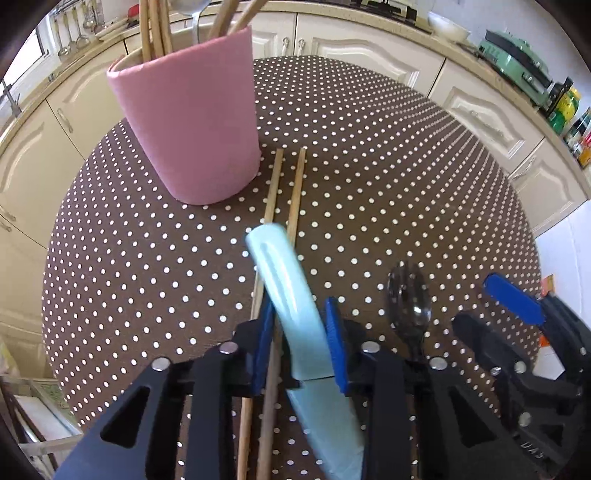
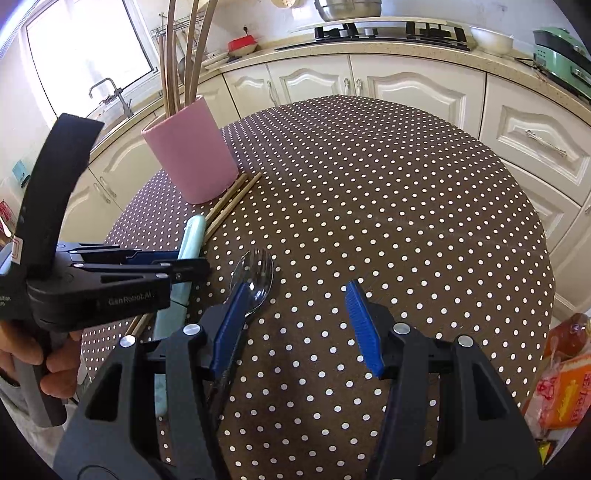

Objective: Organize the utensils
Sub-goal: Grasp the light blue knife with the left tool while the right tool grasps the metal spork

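A light blue knife (image 1: 291, 295) lies on the dotted table (image 1: 406, 177) across two wooden chopsticks (image 1: 293, 192). My left gripper (image 1: 300, 345) points down over it, its blue pads against both sides of the knife handle, with one chopstick running under the left pad. The pink cup (image 1: 192, 125) behind holds several chopsticks and a ladle. A metal spork (image 2: 255, 273) lies right of the knife (image 2: 192, 236). My right gripper (image 2: 295, 325) stands open just over the table, its left finger above the spork's handle. It also shows in the left wrist view, the right gripper (image 1: 476, 306) beside the spork (image 1: 408, 295).
Cream kitchen cabinets (image 2: 424, 88) and a counter with a hob (image 2: 391, 33) curve round the far side of the table. Orange food packets (image 2: 561, 387) sit off the table's right edge. A person's hand (image 2: 37, 358) grips the left tool's handle.
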The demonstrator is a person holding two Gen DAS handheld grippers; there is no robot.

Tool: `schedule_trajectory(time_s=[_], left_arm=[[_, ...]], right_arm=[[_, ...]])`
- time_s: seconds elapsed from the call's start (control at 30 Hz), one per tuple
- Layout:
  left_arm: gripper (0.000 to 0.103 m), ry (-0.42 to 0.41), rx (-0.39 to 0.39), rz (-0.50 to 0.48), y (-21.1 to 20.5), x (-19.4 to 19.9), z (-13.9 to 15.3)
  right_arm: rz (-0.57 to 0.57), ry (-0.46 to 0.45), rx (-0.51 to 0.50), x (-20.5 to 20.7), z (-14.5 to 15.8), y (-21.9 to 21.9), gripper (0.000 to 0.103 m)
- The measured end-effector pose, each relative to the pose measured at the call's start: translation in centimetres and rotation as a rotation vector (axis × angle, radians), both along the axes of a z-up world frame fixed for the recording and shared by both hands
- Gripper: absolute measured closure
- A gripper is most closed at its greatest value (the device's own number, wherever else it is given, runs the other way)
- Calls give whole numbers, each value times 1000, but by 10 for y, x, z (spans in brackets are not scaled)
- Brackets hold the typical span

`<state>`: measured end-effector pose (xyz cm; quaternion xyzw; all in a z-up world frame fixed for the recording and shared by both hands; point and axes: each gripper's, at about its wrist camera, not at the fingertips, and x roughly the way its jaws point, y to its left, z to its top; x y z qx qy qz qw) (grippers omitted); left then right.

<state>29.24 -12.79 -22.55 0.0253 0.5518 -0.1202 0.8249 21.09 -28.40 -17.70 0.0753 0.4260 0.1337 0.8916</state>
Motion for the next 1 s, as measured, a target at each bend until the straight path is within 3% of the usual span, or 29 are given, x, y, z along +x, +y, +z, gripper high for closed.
schedule_trajectory(time_s=[0.3, 0.53, 0.57, 0.63, 0.77, 1.0], left_arm=[[83, -53, -83, 11, 21, -14, 16], [83, -110, -105, 20, 33, -37, 34], [83, -119, -109, 23, 36, -39, 36], [83, -128, -119, 24, 37, -41, 39], [83, -149, -139, 26, 42, -52, 45], [83, -212, -193, 8, 51, -65, 61]], right_arm=[[72, 90, -51, 9, -13, 28, 48], [107, 130, -176, 15, -18, 56, 48], [107, 129, -195, 15, -19, 59, 52], [98, 118, -259, 14, -21, 65, 69], [88, 117, -254, 18, -22, 61, 91], [70, 60, -132, 25, -9, 43, 91]])
